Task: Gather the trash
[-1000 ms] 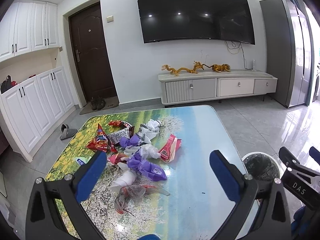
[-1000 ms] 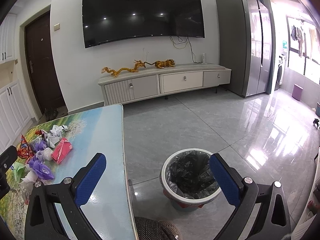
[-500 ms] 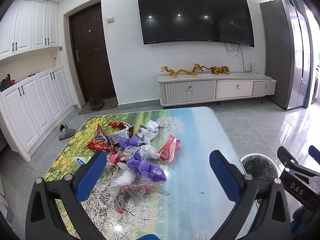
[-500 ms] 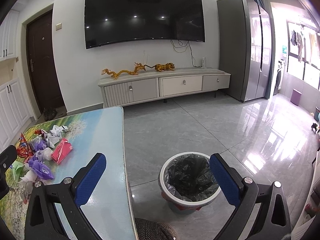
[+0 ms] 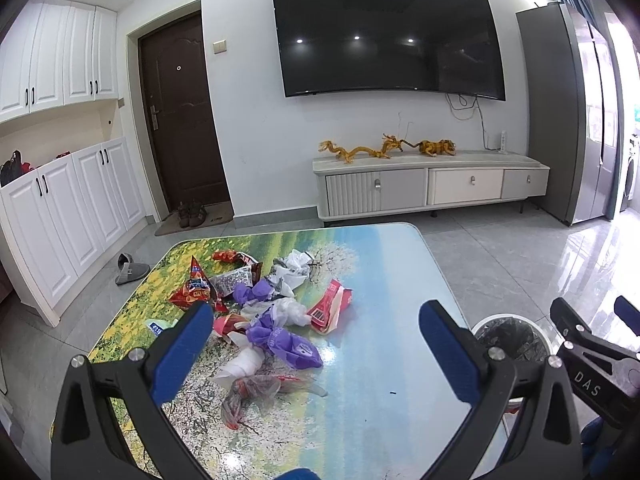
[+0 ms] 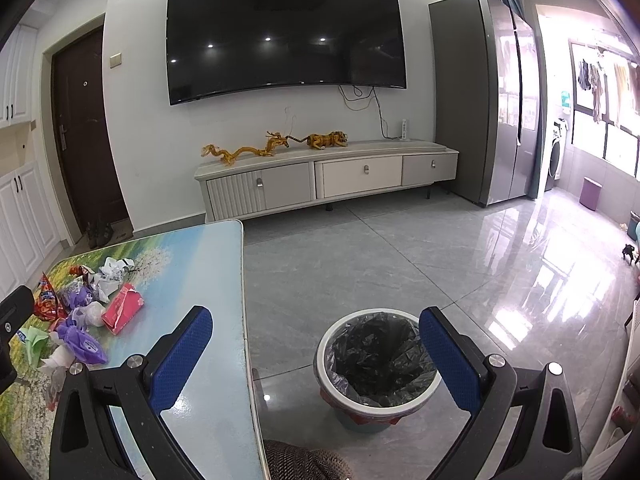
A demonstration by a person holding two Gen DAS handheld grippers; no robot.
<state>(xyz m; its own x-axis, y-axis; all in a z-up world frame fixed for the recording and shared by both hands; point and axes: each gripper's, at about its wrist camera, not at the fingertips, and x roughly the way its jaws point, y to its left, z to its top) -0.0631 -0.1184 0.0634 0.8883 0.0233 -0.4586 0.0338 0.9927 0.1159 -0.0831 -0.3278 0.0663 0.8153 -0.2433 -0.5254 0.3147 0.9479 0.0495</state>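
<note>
A heap of trash lies on the landscape-printed table (image 5: pixel 380 264): a purple plastic bag (image 5: pixel 286 342), a red-and-white wrapper (image 5: pixel 330 310), a red snack bag (image 5: pixel 192 290), white crumpled plastic (image 5: pixel 294 268) and a clear bag (image 5: pixel 250 394). My left gripper (image 5: pixel 316 344) hovers open above the near side of the heap, holding nothing. My right gripper (image 6: pixel 316 344) is open and empty over the floor, above a white bin with a black liner (image 6: pixel 378 360) that stands right of the table (image 6: pixel 208 280). The same purple plastic bag (image 6: pixel 82 342) shows at the right wrist view's left.
A TV stand (image 5: pixel 428 186) with golden dragon figures runs along the far wall under a large TV (image 5: pixel 386 36). White cabinets (image 5: pixel 68 204), a dark door (image 5: pixel 182 120) and a slipper (image 5: pixel 130 268) are at left. A grey fridge (image 6: pixel 486 100) stands at right. Glossy tiled floor (image 6: pixel 440 252) spreads around the bin.
Both views have drifted slightly: the room sits a little lower in each frame now. Both grippers stay open and the trash has not moved.
</note>
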